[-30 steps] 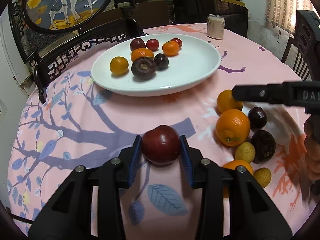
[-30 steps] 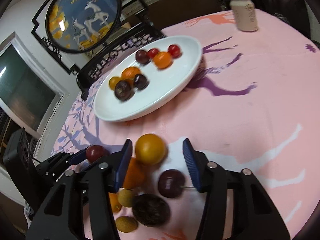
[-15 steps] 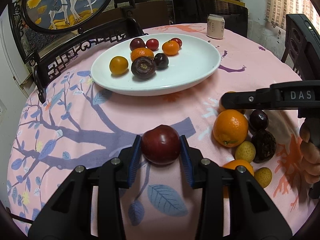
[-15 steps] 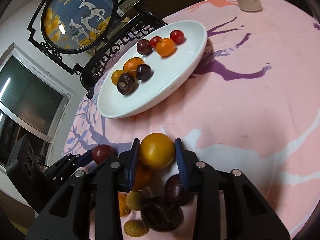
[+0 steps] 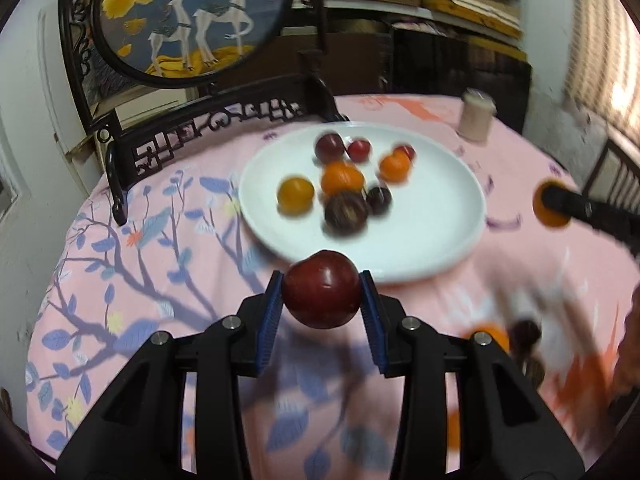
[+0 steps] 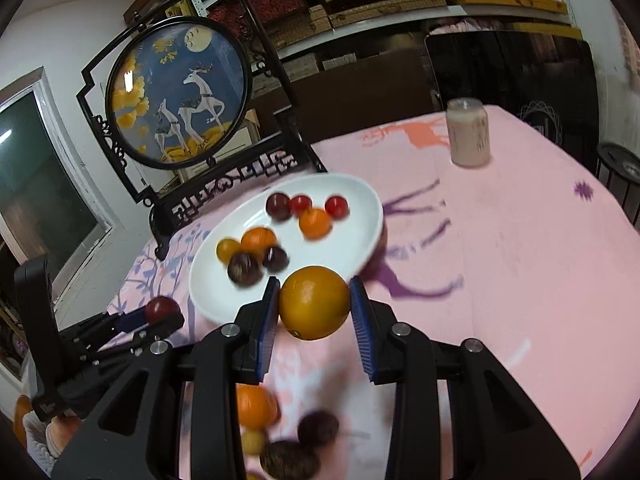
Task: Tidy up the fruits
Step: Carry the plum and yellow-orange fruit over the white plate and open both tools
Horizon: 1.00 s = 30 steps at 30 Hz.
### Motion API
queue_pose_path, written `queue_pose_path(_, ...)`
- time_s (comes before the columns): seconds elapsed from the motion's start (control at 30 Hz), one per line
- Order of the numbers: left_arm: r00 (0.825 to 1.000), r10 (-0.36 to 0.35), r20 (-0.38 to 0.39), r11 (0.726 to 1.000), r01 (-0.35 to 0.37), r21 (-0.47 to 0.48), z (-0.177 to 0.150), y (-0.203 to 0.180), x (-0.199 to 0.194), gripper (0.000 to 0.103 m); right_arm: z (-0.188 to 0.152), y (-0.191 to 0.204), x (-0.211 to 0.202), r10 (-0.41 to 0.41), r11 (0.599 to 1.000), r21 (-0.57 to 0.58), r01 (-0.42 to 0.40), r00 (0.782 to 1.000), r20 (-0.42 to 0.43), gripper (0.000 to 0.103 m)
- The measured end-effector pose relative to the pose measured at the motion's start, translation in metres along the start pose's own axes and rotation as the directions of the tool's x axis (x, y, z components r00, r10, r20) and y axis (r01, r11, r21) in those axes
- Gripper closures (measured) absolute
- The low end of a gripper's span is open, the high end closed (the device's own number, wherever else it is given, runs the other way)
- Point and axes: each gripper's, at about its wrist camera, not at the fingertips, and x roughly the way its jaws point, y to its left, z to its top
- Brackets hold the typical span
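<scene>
ok so count: one white oval ceramic plate (image 6: 360, 240) with eight small round fruits on it, one dark red round plum (image 5: 321, 295) and one big round orange (image 6: 314, 303) held up off the cloth, one pale cylindrical can (image 6: 469, 132), two black grippers

Both wrist views (close, forward-facing) share plate (image 5: 472, 208).

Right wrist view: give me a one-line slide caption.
Right gripper holds an orange near the white plate of fruit; left gripper carries a plum.
</scene>
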Motion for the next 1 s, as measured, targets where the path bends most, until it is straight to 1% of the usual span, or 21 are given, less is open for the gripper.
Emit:
queue_pose_path(0.07, 0.999, 0.045, 0.018, 0.999, -0.045, -0.001, 0.011, -0.002, 0.007, 0.065, 0.01, 0.005, 0.011, -0.004, 1.0, -0.011, 0.004, 1.0, -0.001, 0.067)
queue_pose_path(0.13, 0.997, 0.075, 0.024, 0.997, -0.075, -0.002, 0.019, -0.004, 0.016, 0.065, 0.017, 0.011, 0.021, -0.013, 0.999, -0.032, 0.013, 1.0, -0.003, 0.067)
queue_pose_path(0.27, 0.996, 0.083, 0.007, 0.996, -0.083, -0.016, 0.03, -0.003, 0.037, 0.064, 0.023, 0.023, 0.047, -0.046, 0.994, -0.098, 0.045, 0.999, -0.013, 0.067)
queue_pose_path(0.33, 0.996, 0.09, -0.002, 0.996, -0.09, -0.027, 0.032, -0.002, 0.05, 0.064, 0.022, 0.024, 0.059, -0.056, 0.992, -0.117, 0.053, 0.998, -0.025, 0.067)
queue_pose_path(0.5, 0.997, 0.078, -0.031, 0.995, -0.079, -0.054, 0.031, 0.005, 0.071, 0.064, 0.019, 0.022, 0.084, -0.091, 0.982, -0.169, 0.079, 0.993, -0.068, 0.067)
queue_pose_path(0.7, 0.996, 0.089, -0.031, 0.994, -0.091, -0.06, 0.028, 0.007, 0.077, 0.064, 0.013, 0.023, 0.094, -0.089, 0.982, -0.176, 0.07, 0.991, -0.103, 0.067)
queue_pose_path(0.87, 0.995, 0.101, -0.021, 0.993, -0.102, -0.053, 0.028, 0.005, 0.077, 0.064, 0.012, 0.026, 0.093, -0.093, 0.98, -0.185, 0.074, 0.991, -0.098, 0.067)
queue_pose_path(0.93, 0.995, 0.1, -0.016, 0.993, -0.101, -0.053, 0.028, 0.005, 0.076, 0.063, 0.012, 0.026, 0.093, -0.097, 0.98, -0.186, 0.077, 0.99, -0.101, 0.067)
queue_pose_path(0.97, 0.995, 0.099, -0.012, 0.994, -0.099, -0.055, 0.028, 0.005, 0.075, 0.059, 0.011, 0.026, 0.094, -0.099, 0.979, -0.187, 0.079, 0.99, -0.103, 0.067)
queue_pose_path(1.0, 0.995, 0.101, -0.005, 0.993, -0.101, -0.056, 0.029, 0.005, 0.074, 0.053, 0.01, 0.026, 0.095, -0.102, 0.978, -0.19, 0.08, 0.989, -0.108, 0.067)
